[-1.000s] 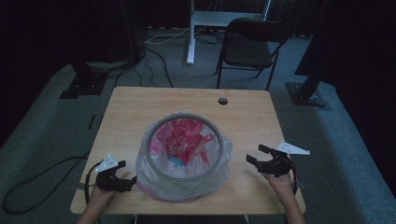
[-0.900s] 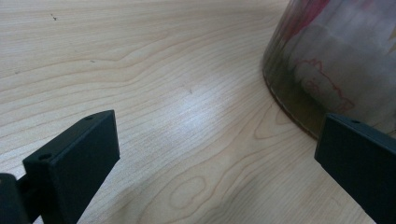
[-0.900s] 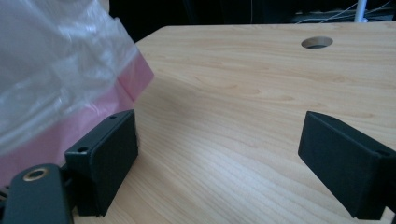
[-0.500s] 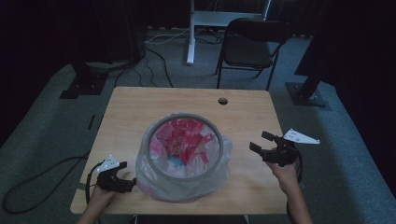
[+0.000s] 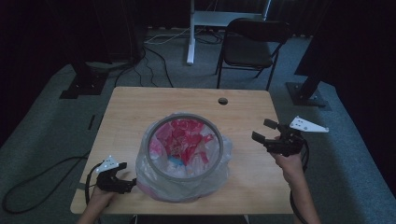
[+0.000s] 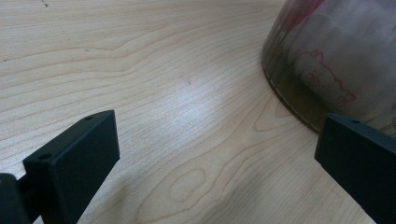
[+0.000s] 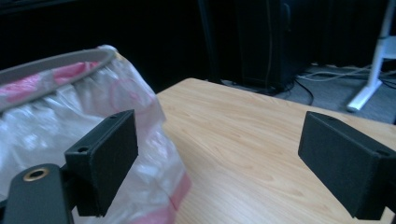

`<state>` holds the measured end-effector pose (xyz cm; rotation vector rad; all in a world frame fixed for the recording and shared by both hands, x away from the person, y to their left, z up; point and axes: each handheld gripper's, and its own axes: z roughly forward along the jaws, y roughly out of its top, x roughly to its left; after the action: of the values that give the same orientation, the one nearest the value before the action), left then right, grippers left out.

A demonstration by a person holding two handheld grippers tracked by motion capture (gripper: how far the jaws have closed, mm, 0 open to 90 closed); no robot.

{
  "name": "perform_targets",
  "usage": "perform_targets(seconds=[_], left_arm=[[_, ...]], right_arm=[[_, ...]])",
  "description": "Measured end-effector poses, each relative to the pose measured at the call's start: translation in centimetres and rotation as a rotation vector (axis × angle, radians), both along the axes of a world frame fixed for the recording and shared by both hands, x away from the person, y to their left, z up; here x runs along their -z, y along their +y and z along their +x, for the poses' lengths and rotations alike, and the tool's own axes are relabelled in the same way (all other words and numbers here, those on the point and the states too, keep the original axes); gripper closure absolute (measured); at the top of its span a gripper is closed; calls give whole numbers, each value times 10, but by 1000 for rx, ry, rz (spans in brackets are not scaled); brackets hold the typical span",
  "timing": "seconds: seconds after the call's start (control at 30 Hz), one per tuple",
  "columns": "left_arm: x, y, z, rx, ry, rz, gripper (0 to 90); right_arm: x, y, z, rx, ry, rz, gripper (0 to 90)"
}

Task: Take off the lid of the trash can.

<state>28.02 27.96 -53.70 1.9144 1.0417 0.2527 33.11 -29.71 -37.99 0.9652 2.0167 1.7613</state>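
The pale wooden table (image 5: 140, 112) carries one large thing: a round bin with a grey hoop rim (image 5: 186, 144), lined with a thin clear plastic bag printed in pink (image 5: 219, 170), standing near the middle of the table's near edge. Crumpled pink and white waste (image 5: 184, 140) lies inside, reaching close to the rim. Up by the far edge sits a small dark cable hole (image 5: 222, 101).

The bag looks light, soft and slippery — it will crumple and stretch rather than hold its shape, and could tear if pulled hard against the hoop. The best hold is probably the loose, gathered film that bulges out just under the rim on either side, pinched in a fold, not the stiff bin wall.

The left gripper (image 5: 122, 179) rests low at the near left corner, just beside the bag's bulge, its jaws spread wide; in the left gripper view the bin wall (image 6: 327, 56) sits close by one jaw. The right gripper (image 5: 267, 131) hovers off the right side of the bin, apart from the bag — jaws wide apart too, holding nothing.
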Motion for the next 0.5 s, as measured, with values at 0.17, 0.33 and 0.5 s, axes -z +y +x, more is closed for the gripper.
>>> perform_targets(seconds=[0.17,0.33,0.5], left_arm=[[0,0,0,5,-2,-5,0],[0,0,-1,8,0,-1,0],[1,0,-1,11,4,-6,0]], right_arm=[[-16,12,3,-51,-16,-11,114],[-31,26,7,-98,-31,-29,114],[-41,39,12,-133,-35,-42,114]])
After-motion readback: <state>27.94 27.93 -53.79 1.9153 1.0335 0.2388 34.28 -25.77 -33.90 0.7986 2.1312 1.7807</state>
